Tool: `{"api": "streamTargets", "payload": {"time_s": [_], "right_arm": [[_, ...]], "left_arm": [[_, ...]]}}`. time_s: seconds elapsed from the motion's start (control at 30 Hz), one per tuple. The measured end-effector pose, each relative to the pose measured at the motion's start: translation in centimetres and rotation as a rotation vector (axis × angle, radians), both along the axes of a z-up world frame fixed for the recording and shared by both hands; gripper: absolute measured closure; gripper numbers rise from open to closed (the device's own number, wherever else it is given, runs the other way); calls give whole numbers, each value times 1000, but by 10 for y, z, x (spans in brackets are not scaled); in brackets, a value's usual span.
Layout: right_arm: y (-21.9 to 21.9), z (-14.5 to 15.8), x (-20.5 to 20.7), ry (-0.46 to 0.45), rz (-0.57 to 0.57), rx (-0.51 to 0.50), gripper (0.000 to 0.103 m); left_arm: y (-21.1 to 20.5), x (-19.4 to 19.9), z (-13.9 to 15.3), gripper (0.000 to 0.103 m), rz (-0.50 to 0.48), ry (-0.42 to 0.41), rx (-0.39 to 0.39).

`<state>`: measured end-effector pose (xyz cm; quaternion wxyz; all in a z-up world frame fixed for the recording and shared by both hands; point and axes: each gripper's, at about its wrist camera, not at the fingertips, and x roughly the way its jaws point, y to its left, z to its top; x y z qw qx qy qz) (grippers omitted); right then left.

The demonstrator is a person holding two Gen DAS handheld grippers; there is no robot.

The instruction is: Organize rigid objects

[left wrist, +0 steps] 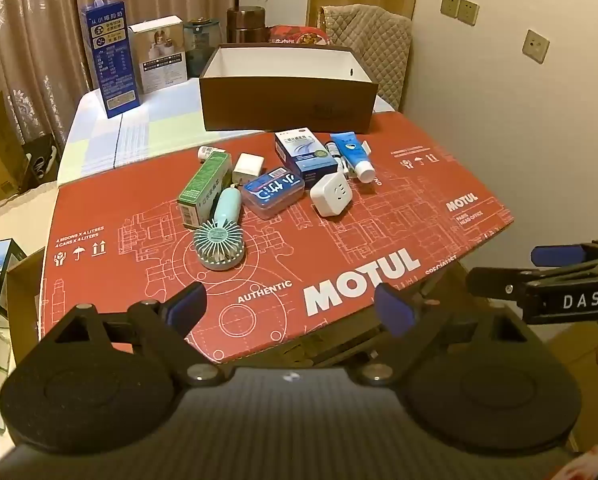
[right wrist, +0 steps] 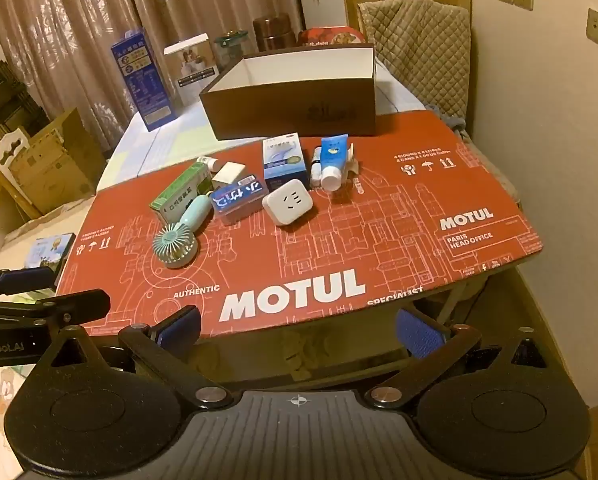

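Several small objects lie on a red MOTUL cardboard sheet (left wrist: 419, 216): a teal hand fan (left wrist: 221, 236), a green box (left wrist: 205, 188), a blue clear case (left wrist: 273, 191), a white plug adapter (left wrist: 332, 194), a blue-white box (left wrist: 305, 152), a blue tube (left wrist: 353, 154) and a white cube charger (left wrist: 247, 166). An open brown box (left wrist: 287, 92) stands behind them, nothing visible inside. My left gripper (left wrist: 291, 308) is open and empty at the sheet's near edge. My right gripper (right wrist: 299, 328) is open and empty, also at the near edge; it shows at the right of the left wrist view (left wrist: 499, 268).
A tall blue carton (left wrist: 111, 56), a white box (left wrist: 161, 54) and jars (left wrist: 203, 40) stand at the table's far end. A quilted chair back (left wrist: 371, 52) is behind the brown box. A wall (left wrist: 519, 140) is to the right. Cardboard boxes (right wrist: 55, 160) sit on the left.
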<state>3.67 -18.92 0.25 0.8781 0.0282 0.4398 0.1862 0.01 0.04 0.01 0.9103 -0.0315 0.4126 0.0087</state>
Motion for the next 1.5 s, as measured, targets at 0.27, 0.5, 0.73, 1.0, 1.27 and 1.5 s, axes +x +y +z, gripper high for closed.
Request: {"api": "streamTargets", "payload": {"time_s": [0.27, 0.5, 0.73, 1.0, 1.27, 1.5], "right_arm": [[1, 0, 2, -1, 1, 3, 2], [2, 0, 5, 2, -1, 3, 2], [1, 2, 10, 0, 1, 6, 2], [4, 2, 10, 1, 1, 6, 2], [3, 3, 11, 0, -1, 7, 2], [4, 3, 12, -1, -1, 7, 2]], "left_arm": [[0, 0, 0, 14, -1, 1, 3], [0, 0, 0, 14, 0, 3, 6], [0, 0, 0, 14, 0, 2, 8], [6, 6, -4, 14, -3, 3, 8], [4, 9, -3, 14, -9, 1, 12], [3, 9, -3, 14, -8, 2, 14]]}}
